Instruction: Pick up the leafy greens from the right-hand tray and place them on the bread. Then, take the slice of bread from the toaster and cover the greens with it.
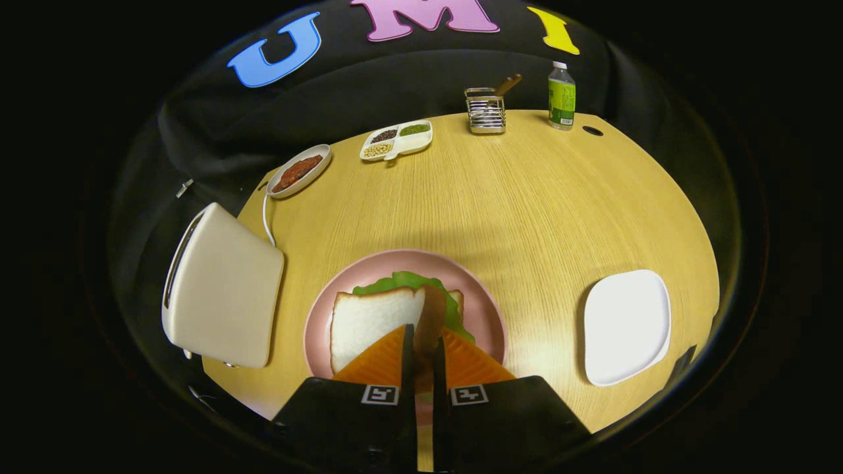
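A pink plate (pixel 487 309) sits just ahead of my fingers. On it lies a white slice of bread (pixel 369 322). Leafy greens (pixel 395 282) show past its far edge and to its right. My gripper (pixel 423 332) is shut on a second bread slice (pixel 431 316), seen edge-on as a brown crust strip rising between the fingertips over the greens. Whether this slice touches the greens I cannot tell. The cream toaster (pixel 224 289) stands left of the plate.
A bare white square tray (pixel 625 326) lies right of the plate. At the table's far side stand a sauce dish (pixel 299 171), a divided dish of beans (pixel 396 139), a wire rack (pixel 486 110) and a green bottle (pixel 562 97). The toaster's cord (pixel 266 217) runs toward the sauce dish.
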Demonstrator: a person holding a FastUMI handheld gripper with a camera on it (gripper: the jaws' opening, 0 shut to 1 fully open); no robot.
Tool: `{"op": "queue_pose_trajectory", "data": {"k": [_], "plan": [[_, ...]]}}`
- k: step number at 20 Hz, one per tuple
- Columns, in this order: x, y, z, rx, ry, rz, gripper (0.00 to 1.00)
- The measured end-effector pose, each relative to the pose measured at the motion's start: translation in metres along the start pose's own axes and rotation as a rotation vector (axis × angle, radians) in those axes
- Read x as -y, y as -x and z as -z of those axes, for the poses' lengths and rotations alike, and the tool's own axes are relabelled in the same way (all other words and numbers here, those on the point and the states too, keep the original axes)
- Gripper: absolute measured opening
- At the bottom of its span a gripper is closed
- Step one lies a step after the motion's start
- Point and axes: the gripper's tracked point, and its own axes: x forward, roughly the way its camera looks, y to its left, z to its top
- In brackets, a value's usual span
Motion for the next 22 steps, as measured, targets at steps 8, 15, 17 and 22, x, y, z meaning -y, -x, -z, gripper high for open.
{"op": "queue_pose_trajectory", "data": {"k": [8, 15, 17, 22], "plan": [[0.026, -0.001, 0.002, -0.012, 0.069, 0.083, 0.64], [0.037, 0.006, 0.003, -0.009, 0.118, 0.103, 0.93], [0.040, 0.008, 0.004, -0.011, 0.123, 0.100, 0.99], [0.037, 0.029, -0.003, 0.024, 0.118, 0.072, 1.00]]}}
